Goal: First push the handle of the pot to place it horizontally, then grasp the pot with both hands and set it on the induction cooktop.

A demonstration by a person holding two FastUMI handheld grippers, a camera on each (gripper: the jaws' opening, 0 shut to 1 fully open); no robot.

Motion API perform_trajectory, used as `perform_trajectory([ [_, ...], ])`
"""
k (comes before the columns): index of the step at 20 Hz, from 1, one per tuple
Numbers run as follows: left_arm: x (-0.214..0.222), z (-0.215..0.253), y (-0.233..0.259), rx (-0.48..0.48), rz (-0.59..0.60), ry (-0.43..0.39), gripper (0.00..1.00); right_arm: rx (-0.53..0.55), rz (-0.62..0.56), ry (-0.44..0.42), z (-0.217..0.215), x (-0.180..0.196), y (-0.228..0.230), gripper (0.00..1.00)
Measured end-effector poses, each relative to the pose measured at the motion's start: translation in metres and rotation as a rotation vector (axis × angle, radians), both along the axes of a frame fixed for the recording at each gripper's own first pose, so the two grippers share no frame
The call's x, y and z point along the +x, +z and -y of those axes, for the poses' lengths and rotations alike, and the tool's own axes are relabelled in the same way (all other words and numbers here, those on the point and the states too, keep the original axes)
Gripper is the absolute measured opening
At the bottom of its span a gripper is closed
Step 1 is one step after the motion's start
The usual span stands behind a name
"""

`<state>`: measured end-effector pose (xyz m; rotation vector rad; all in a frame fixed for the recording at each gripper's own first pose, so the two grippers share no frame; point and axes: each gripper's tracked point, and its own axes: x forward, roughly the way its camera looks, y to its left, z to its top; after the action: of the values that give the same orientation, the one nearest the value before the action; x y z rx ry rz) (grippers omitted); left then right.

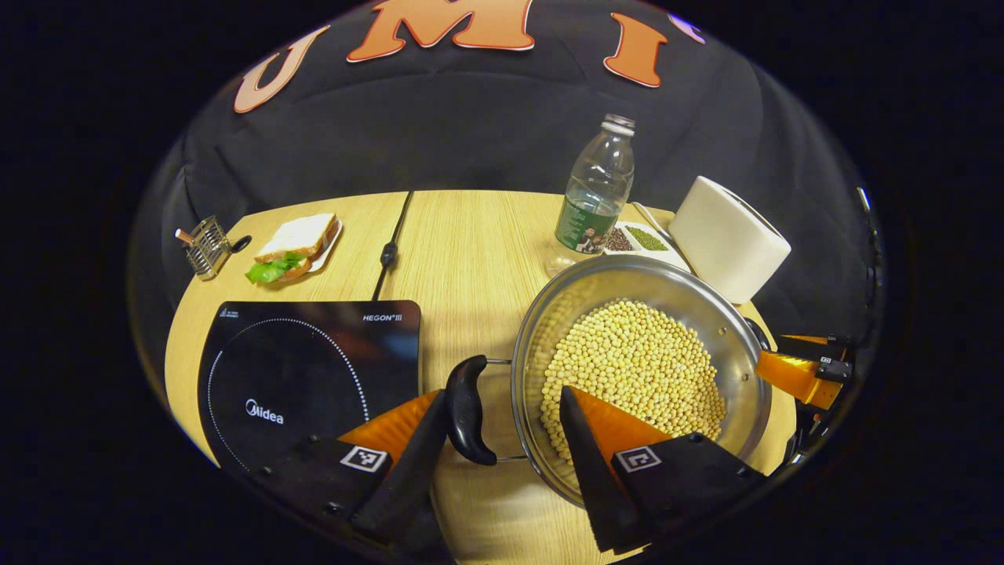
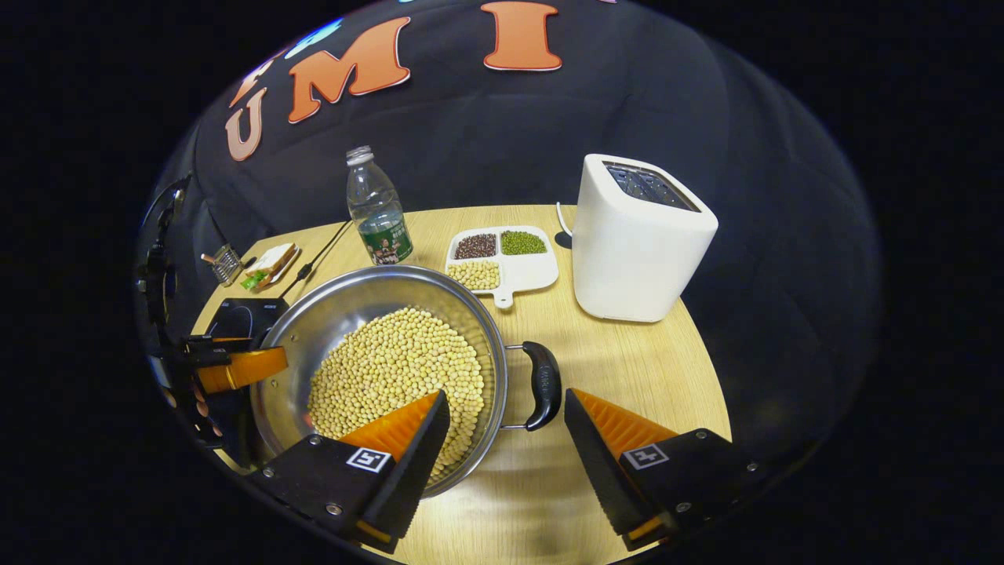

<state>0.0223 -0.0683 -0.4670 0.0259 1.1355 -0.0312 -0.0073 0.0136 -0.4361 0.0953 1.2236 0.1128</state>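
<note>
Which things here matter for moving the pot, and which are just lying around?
Job: pot, its handles, induction cooktop, left gripper, right gripper.
Lying about: bottle, toaster, sandwich, divided dish.

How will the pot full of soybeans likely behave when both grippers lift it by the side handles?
The pot is steel and well filled with soybeans, so it probably feels heavy and rigid. The loose beans may slide if it tilts, shifting the weight to one side. Its handles look smooth and rounded, so they could twist or slip between the fingers.
</note>
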Motion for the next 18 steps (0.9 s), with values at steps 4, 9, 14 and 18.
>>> perform_trajectory([
  [4,0.009,0.012,-0.009,-0.002,0.046,-0.024,0.91,-0.067,-0.012,-0.004,0.017,0.004,-0.018,0.93],
  [9,0.014,0.01,-0.019,0.057,0.074,0.017,0.87,-0.093,0.003,-0.02,0.025,0.01,-0.039,0.93],
  [14,0.017,0.007,-0.041,0.051,0.064,0.021,0.87,-0.154,0.022,0.005,0.031,0.011,-0.05,0.89],
  [18,0.018,0.007,-0.051,0.005,0.06,0.037,0.79,-0.114,0.043,0.004,0.025,0.014,-0.046,0.78],
])
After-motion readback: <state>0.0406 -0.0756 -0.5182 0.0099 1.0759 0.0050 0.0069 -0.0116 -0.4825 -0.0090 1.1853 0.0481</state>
